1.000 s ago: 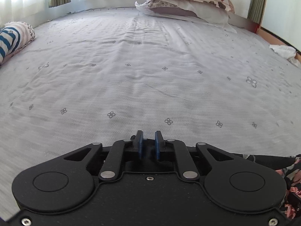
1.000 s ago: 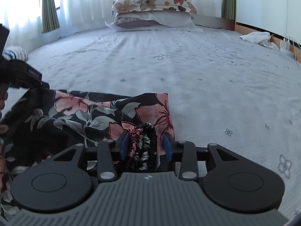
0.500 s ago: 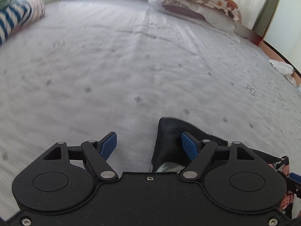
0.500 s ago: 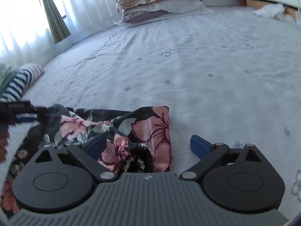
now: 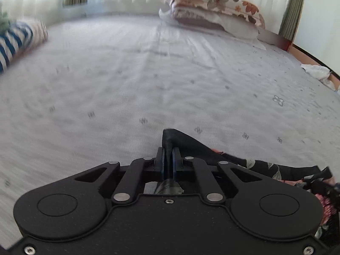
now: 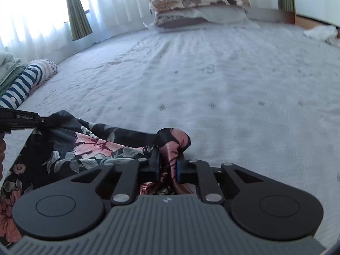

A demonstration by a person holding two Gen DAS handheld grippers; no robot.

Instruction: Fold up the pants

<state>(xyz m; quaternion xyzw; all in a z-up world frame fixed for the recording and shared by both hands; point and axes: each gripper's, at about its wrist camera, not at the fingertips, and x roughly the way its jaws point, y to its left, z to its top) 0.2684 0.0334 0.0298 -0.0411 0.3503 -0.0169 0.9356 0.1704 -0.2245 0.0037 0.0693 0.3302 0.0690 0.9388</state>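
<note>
The left tongs have just squeezed shut on a dark corner of the pants. The blue pads press the cloth from both sides, low in the middle of the left view. From there the pants run off to the lower right of that picture, black with pink flowers.

The right tongs have also just closed, and they pinch a pink and black bunch of the pants between them. In the right view the pants spread over the lower left, lying on the bed. At the left edge of that picture the left tongs hold the far corner of the cloth, a little lifted.

The bed has a pale grey sheet with tiny flower marks. Two pillows sit stacked at the top of the picture, by white curtains. A blue and white striped roll lies at the left side. A white cloth lies crumpled at the upper right.
</note>
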